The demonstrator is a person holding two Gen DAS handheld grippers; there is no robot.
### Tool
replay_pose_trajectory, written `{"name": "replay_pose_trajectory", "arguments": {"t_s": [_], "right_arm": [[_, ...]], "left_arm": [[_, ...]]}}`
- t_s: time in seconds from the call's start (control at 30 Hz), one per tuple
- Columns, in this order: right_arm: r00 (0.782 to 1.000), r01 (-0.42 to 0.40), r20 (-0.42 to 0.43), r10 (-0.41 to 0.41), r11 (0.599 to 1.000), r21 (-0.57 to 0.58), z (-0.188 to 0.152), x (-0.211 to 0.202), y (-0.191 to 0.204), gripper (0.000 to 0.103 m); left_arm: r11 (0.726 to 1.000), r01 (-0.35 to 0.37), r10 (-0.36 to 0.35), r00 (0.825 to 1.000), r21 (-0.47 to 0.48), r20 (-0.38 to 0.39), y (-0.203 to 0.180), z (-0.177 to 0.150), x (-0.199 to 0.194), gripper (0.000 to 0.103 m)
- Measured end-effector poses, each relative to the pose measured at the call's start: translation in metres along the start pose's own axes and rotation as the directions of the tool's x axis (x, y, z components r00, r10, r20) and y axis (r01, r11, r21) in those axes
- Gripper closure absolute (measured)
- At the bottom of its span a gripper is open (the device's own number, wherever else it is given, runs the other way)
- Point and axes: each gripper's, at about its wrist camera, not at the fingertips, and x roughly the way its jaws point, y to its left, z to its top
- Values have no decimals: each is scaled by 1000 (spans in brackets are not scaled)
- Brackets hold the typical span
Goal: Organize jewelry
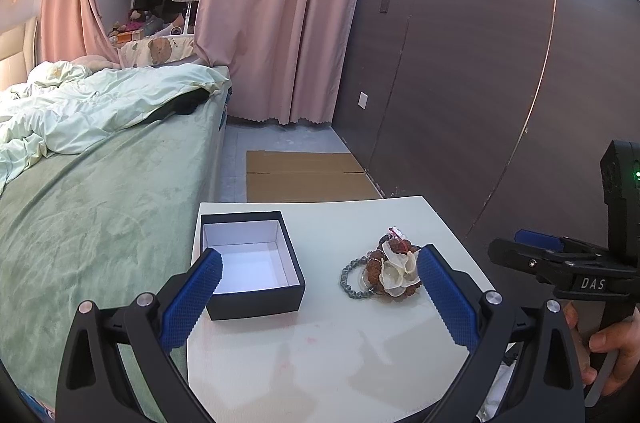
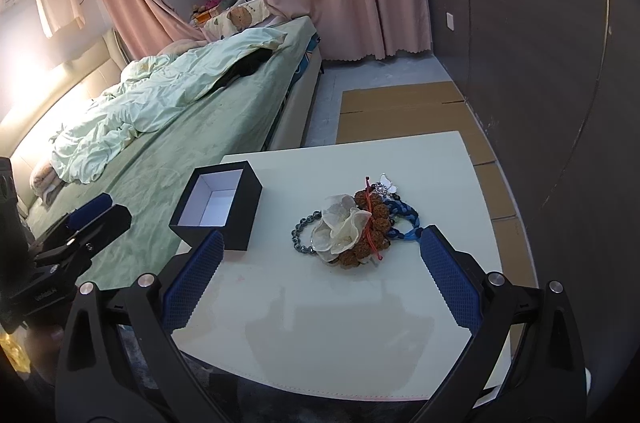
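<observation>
In the right wrist view, the lower half of the white worktop (image 2: 320,323) lies bare, open for a pass from the bottom edge. Two things stand further up: the open black box (image 2: 218,209) at centre left and the jewelry heap (image 2: 352,225) at centre, with a bare strip between them. Bare worktop also lies above the heap. The bed (image 2: 168,159) borders the worktop's left side.
</observation>
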Motion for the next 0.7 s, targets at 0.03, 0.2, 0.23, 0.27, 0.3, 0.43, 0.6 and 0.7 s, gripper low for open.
{"name": "replay_pose_trajectory", "arguments": {"t_s": [0.03, 0.2, 0.23, 0.27, 0.3, 0.43, 0.6, 0.7], "right_arm": [[1000, -6, -1, 6, 1000, 6, 1, 0, -1, 5], [1000, -6, -5, 6, 999, 47, 4, -1, -14, 5], [1000, -5, -5, 5, 998, 56, 4, -3, -16, 5], [1000, -5, -4, 6, 997, 72, 5, -3, -21, 5], [1000, -4, -3, 5, 996, 89, 6, -3, -26, 5], [1000, -2, -1, 2, 989, 150, 11, -2, -44, 5], [1000, 19, -16, -16, 981, 191, 15, 7, -59, 5], [1000, 23, -25, -18, 978, 208, 16, 12, -66, 5]], "left_arm": [[1000, 1, -1, 1000, -1, 0, 0, -1, 0, 8], [1000, 10, -10, 1000, -11, -9, -3, 0, 6, 8], [1000, 12, -12, 1000, -13, -10, -4, 0, 8, 8], [1000, 14, -14, 1000, -14, -13, -5, 1, 10, 8], [1000, 16, -16, 1000, -16, -15, -7, 2, 14, 8], [999, 34, -35, 998, -20, -42, -12, 2, 27, 8], [997, 70, -71, 993, -19, -90, -20, 0, 48, 14], [995, 96, -99, 987, -27, -125, -24, -2, 61, 20]]}}
